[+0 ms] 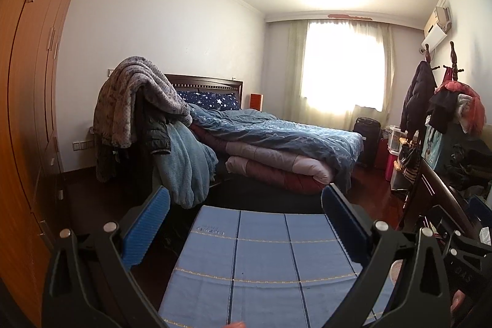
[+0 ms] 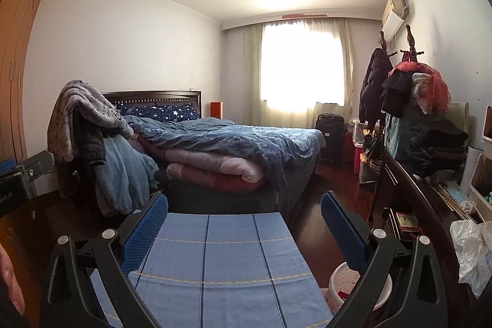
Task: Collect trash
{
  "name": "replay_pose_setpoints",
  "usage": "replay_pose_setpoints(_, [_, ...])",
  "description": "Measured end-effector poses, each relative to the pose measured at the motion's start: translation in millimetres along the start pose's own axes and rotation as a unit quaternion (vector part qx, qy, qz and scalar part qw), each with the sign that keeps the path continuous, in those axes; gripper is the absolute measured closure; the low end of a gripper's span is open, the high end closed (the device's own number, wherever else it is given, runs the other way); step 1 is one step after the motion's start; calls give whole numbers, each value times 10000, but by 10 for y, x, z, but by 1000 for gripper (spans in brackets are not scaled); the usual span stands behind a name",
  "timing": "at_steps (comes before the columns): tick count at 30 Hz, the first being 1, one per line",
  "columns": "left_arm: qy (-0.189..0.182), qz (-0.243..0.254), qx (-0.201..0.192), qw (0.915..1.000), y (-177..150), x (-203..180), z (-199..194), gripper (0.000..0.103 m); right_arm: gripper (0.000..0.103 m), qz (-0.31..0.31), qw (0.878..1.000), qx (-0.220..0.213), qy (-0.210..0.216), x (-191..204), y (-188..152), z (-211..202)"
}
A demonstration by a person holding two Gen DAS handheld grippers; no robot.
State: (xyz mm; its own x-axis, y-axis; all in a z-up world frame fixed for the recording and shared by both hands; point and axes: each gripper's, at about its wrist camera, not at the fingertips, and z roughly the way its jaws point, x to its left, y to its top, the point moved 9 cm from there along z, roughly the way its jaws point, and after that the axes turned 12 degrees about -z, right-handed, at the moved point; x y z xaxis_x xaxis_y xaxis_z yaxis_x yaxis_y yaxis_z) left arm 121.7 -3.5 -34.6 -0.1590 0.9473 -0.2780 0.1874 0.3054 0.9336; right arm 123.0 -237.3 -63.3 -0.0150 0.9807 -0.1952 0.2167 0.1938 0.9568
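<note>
My left gripper (image 1: pixel 244 206) is open and empty, held above a blue checked cloth (image 1: pixel 261 263). My right gripper (image 2: pixel 244 211) is open and empty above the same cloth (image 2: pixel 221 260). A crumpled white plastic bag (image 2: pixel 472 248) lies on the dark wooden dresser (image 2: pixel 415 189) at the right, to the right of my right gripper. A small white bin (image 2: pixel 344 282) with a red scrap inside stands on the floor below my right gripper's right finger. Its rim shows faintly in the left wrist view (image 1: pixel 395 269). The right gripper's body (image 1: pixel 467 263) shows at the right edge of the left wrist view.
A bed (image 2: pixel 233 143) with blue and pink quilts fills the middle of the room. Blankets hang over a chair (image 2: pixel 89 125) at its left. A wooden wardrobe (image 1: pixel 27 82) lines the left wall. Coat racks (image 2: pixel 409 76), a suitcase (image 2: pixel 330 131) and boxes crowd the right side.
</note>
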Motion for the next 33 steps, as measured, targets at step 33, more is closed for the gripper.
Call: replay_pose_setpoints(33, [-210,217,-52,9995,-46,-120,-17,3,4,86,9999,134,49,-19,-149,45])
